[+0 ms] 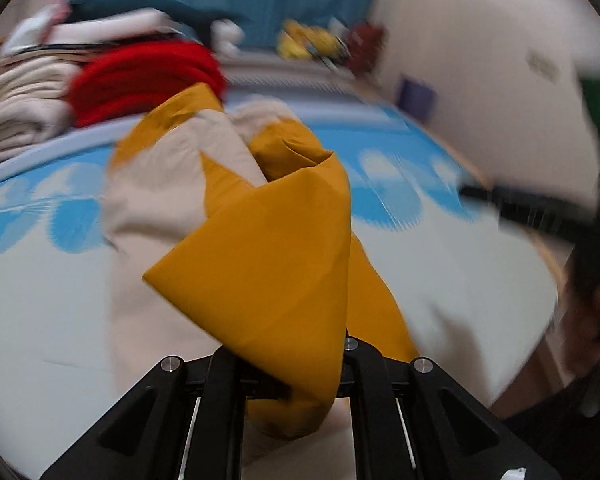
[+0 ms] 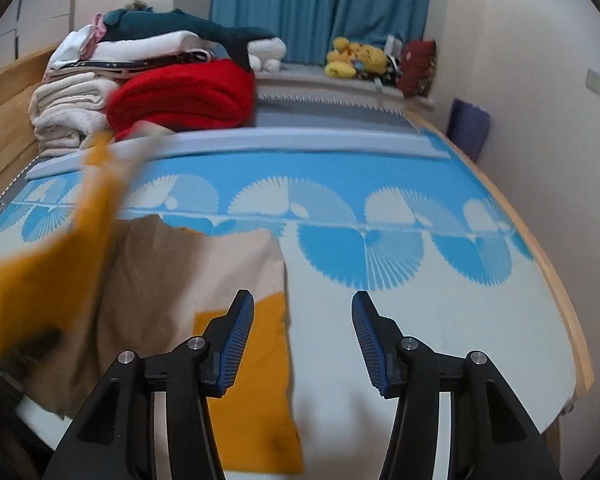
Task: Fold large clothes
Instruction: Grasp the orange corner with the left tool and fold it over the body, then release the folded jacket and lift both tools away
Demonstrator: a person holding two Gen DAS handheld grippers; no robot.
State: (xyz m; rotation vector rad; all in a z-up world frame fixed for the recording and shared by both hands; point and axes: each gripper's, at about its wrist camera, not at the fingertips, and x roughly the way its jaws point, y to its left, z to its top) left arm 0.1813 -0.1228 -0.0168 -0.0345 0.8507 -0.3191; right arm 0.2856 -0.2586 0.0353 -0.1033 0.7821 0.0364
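The garment (image 2: pixel 160 300), a mustard and beige piece, lies on the bed (image 2: pixel 440 340) on the side nearer the cameras from the red blanket (image 2: pixel 184 96). The fold is under way, not finished. One part lies flat and smooth on the cover: a beige panel with a straight mustard block below it. Another part is lifted off the bed and hangs bunched, so at least one more fold and the flattening are judged to remain.

Left gripper (image 1: pixel 296 384): the jaws are closed on a mustard fold of the garment (image 1: pixel 268 264). The cloth rises from between them in a twisted cone, and the rest trails toward the red blanket (image 1: pixel 140 76).

Right gripper (image 2: pixel 302 340): the jaws stand about half open with nothing between them. The bare cover shows in the gap, and the flat edge of the garment lies under the jaw nearer the garment. This hand is judged free to take a new hold.

View differences:
- The left wrist view shows the grip itself, the twisted cloth and, at its far edge from the red blanket, the right-hand tool as a dark blur. It is motion-blurred and hides the flat part behind the lifted cloth.
- The right wrist view is sharp. It shows the flat panel, its straight edge and the lifted part as a mustard blur below the red blanket. It does not show the left jaws.
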